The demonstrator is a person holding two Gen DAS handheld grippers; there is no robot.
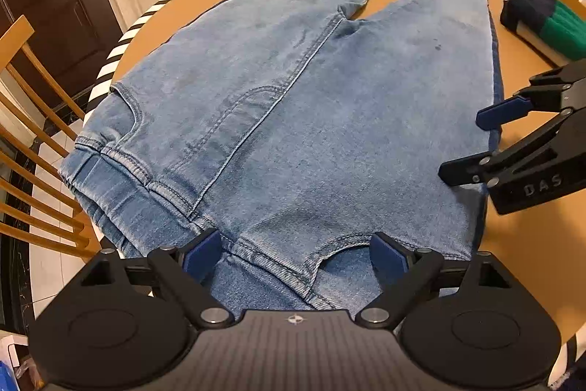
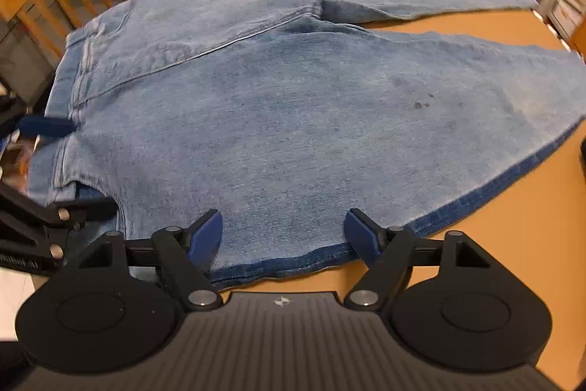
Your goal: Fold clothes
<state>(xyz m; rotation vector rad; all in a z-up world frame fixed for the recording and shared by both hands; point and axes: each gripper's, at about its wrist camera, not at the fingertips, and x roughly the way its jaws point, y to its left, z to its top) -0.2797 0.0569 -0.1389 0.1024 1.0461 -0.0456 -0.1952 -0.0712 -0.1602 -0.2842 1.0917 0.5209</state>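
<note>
Here, pale blue jeans [image 1: 293,105] lie flat on a round table [image 1: 520,244], waistband just under the spread left gripper [image 1: 295,257], side seam under the spread right gripper [image 2: 284,237]. Soft, weighty denim; pinching waistband and seam looks best.

"DAS" on the right tool [image 1: 472,149].

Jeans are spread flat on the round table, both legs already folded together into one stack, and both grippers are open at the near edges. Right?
Not quite. The jeans do lie flat on the table, and the left gripper and right gripper are open, but the legs are not stacked: they lie apart in a V with bare table between them. Both wrist views show this.
</note>
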